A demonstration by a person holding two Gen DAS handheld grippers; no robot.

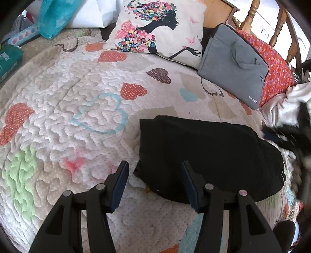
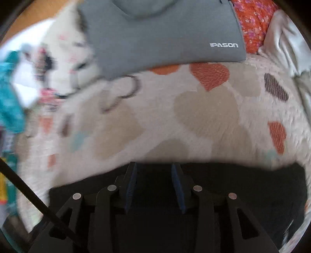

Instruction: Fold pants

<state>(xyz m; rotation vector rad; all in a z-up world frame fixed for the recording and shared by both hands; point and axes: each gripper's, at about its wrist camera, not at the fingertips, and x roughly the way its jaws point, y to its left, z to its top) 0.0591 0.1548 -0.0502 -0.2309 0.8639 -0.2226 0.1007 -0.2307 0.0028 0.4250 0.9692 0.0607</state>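
The black pants [image 1: 206, 155] lie folded into a compact bundle on the heart-patterned quilt [image 1: 68, 116]. My left gripper [image 1: 154, 167] is open and empty, hovering over the bundle's near left corner. My right gripper [image 2: 154, 169] is open and empty, above the black pants [image 2: 243, 192], which fill the bottom of the blurred right wrist view. The right gripper shows as a dark blur [image 1: 279, 134] at the right edge of the left wrist view.
A grey laptop sleeve [image 1: 235, 64] leans on an orange floral cushion [image 1: 278, 66] at the back right; it also shows in the right wrist view [image 2: 161, 33]. A printed pillow [image 1: 159, 27], teal cloth [image 1: 54, 17] and white fabric [image 1: 281, 105] lie around the quilt.
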